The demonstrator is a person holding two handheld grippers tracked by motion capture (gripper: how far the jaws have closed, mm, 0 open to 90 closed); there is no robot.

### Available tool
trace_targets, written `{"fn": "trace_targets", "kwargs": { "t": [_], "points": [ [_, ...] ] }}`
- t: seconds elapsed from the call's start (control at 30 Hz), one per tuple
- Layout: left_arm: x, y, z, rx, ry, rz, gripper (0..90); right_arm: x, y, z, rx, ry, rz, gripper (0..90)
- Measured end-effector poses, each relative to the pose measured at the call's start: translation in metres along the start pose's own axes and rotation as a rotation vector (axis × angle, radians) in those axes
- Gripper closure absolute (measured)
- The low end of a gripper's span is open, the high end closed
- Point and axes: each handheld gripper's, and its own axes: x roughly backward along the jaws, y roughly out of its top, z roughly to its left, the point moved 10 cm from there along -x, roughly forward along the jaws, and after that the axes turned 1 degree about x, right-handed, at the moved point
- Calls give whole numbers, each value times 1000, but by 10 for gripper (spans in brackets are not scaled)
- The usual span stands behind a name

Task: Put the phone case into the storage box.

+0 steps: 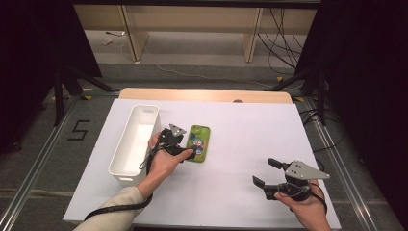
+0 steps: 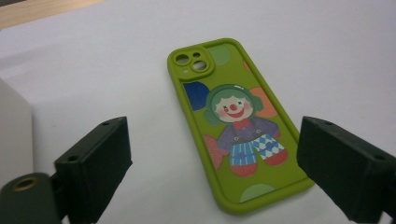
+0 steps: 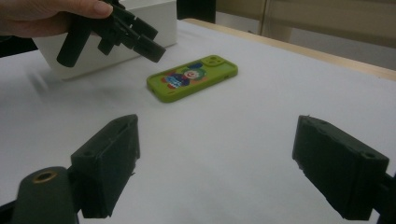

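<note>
A green phone case with a clown picture lies flat on the white table sheet, camera cutout toward the far side. My left gripper hovers just above its near left edge, held in a hand. In the left gripper view the case lies below and between the wide-apart jaws of the left gripper, and the pads do not touch it. My right gripper stands open at the front right, nothing between its jaws. From the right gripper view the case and the left gripper show farther off.
A long white bin stands just left of the left hand; its wall shows in the gripper views. The white sheet covers the table, with a wooden edge at the far side.
</note>
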Motion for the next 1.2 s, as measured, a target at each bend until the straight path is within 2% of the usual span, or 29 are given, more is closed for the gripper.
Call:
{"fn": "trace_targets", "kwargs": {
  "t": [0.03, 0.17, 0.43, 0.67, 0.83, 1.0, 1.2],
  "points": [
    [1, 1, 0, -5, 0, -6, 38, 0, 0, 0, 1, -2, 1, 159],
    [5, 4, -3, -15, -21, -24, 0, 0, 1, 0, 2, -3, 0, 159],
    [10, 11, -8, -14, -53, -56, 0, -2, 1, 1, 8, -5, 4, 159],
    [9, 14, -15, -27, -60, -53, 0, -2, 2, 2, 5, -6, 4, 158],
    [-3, 18, -20, -20, -59, -40, 0, -4, 2, 2, 4, -6, 5, 159],
    [-20, 27, -19, 20, -46, -26, 0, -4, 2, 2, -1, -2, 6, 159],
    [-35, 36, -18, 44, -34, -16, 0, -3, 1, 1, -4, 1, 4, 159]
  ]
}}
